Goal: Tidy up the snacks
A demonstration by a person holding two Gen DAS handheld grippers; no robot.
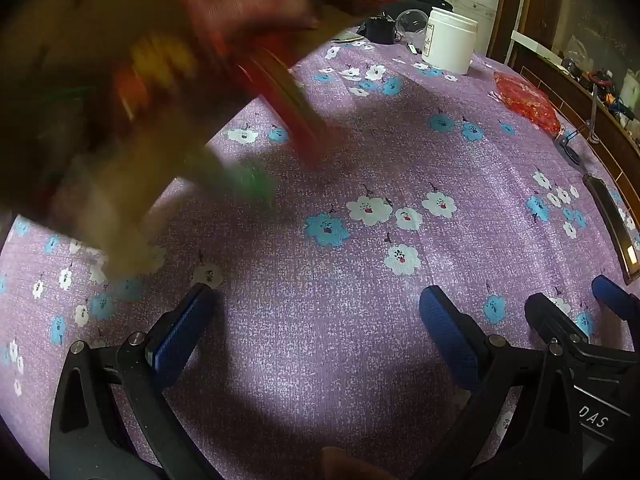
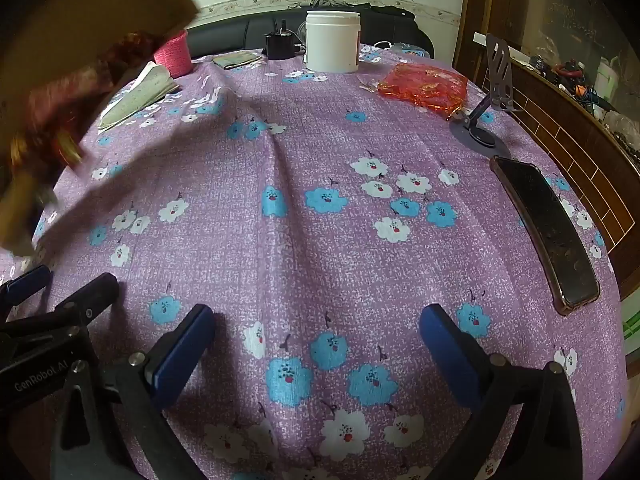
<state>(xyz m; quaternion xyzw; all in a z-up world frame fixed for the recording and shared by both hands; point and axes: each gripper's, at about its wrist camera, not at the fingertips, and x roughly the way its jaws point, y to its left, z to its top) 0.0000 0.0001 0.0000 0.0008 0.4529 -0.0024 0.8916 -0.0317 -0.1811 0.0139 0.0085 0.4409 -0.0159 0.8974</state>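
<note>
L gripper [image 1: 316,312] & R gripper [image 2: 316,328]: fingers spread wide, nothing held.

Floral purple tablecloth [image 2: 304,248], white jar [image 2: 332,42], phone [image 2: 544,232]

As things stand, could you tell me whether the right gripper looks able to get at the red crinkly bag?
Probably yes: the right gripper is open and empty, and only bare tablecloth separates it from the red crinkly bag.
</note>
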